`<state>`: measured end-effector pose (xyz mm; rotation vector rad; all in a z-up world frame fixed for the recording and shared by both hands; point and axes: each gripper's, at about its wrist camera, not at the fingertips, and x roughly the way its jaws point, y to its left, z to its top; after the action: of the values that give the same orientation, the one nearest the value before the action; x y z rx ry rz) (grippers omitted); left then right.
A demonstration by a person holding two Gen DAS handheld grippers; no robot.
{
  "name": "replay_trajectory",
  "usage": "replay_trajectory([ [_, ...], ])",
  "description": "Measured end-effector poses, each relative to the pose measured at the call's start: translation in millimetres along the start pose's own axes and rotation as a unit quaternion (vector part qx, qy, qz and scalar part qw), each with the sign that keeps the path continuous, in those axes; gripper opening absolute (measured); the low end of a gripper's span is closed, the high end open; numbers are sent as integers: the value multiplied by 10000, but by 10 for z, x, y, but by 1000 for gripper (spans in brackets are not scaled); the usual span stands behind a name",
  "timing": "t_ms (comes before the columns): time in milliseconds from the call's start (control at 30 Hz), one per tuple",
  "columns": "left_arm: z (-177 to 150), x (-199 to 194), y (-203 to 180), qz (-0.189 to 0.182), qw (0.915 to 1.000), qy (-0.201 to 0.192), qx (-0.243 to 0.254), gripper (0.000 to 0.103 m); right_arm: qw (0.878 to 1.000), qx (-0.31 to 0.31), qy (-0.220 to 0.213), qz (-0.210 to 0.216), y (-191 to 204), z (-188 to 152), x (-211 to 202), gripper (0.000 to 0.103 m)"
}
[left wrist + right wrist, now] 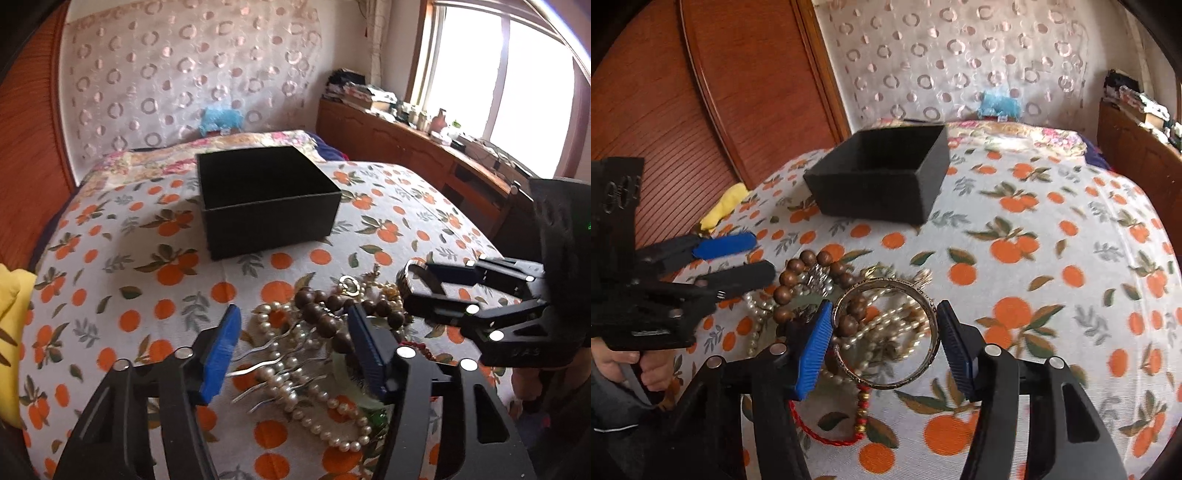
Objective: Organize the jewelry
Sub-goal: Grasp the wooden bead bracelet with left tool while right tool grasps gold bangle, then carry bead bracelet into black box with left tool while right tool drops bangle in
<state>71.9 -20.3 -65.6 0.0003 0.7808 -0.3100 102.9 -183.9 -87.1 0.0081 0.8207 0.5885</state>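
Note:
An open black box (pixel 266 199) stands on the orange-print bedspread, also in the right wrist view (pixel 882 177). A jewelry pile lies in front: pearl strands (pixel 295 391), brown wooden beads (pixel 325 314), silver hair comb (pixel 266 365), red cord bracelet (pixel 827 432). My right gripper (pixel 884 343) is shut on a metal bangle (pixel 908 380), its pads against the rim; it also shows in the left wrist view (pixel 424 280). My left gripper (pixel 291 350) is open over the pearls and beads, and appears at left in the right wrist view (pixel 753 254).
A yellow cloth (pixel 11 332) lies at the bed's left edge. A wooden headboard (pixel 701 92) is left, a cluttered wooden cabinet (pixel 406 140) under the window is right. Pillows (pixel 221 147) lie behind the box.

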Motion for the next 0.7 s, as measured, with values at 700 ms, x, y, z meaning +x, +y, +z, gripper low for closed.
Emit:
replay_trajectory([
  [700,218,-13,-211,-185,9991,-124,369,12,9992,-50,-267,-288,-169,0,-196,60],
])
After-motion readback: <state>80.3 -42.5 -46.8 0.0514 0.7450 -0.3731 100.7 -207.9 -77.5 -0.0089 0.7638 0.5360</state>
